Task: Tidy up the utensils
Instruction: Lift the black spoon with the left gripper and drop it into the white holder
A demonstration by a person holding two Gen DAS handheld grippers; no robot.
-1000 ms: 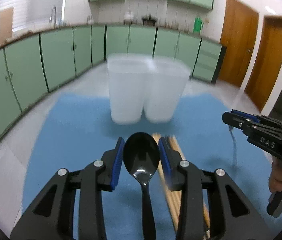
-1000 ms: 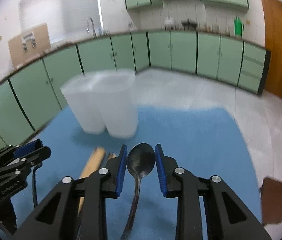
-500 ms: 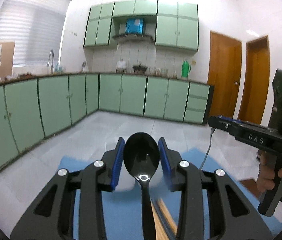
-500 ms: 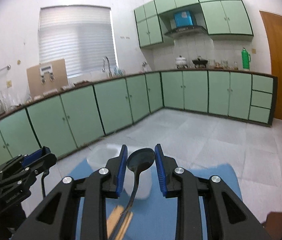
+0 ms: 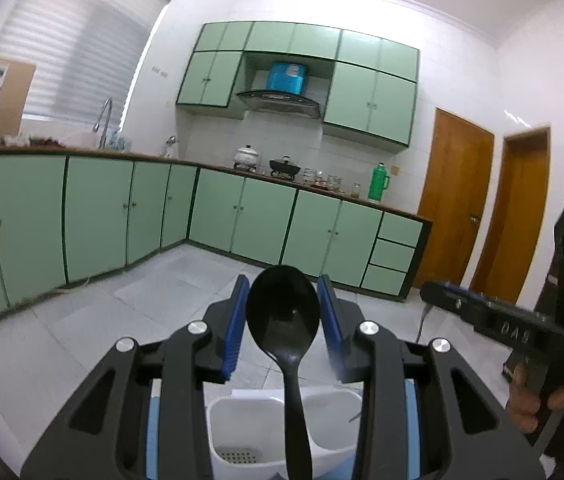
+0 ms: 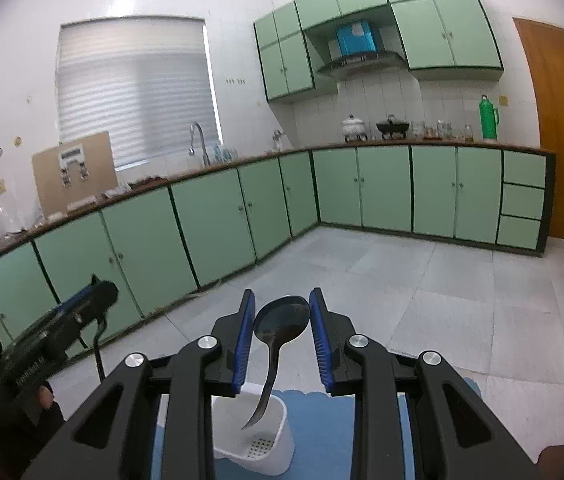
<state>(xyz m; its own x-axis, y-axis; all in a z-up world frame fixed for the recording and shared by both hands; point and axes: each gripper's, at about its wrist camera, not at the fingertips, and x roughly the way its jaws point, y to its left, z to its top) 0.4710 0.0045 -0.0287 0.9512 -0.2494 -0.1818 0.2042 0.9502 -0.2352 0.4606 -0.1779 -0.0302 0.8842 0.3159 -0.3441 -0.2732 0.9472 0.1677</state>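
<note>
Below both spoons, white holder (image 5: 242,432) compartments look empty.

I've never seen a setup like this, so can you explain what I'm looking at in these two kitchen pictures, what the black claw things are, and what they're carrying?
There is no robot here. A person holds a hand-operated two-finger gripper in each hand, and each gripper carries a wide-angle camera looking forward along its own fingers. One picture comes from the left gripper, the other from the right gripper; each also catches the other gripper at its edge.

The left gripper is shut on a black plastic spoon, pinched by its bowl with the handle hanging down. The right gripper is shut on a dark metal spoon in the same way.

Below them stands a white utensil holder with two compartments and a perforated bottom, on a blue mat. Behind is a kitchen with green cabinets.
</note>
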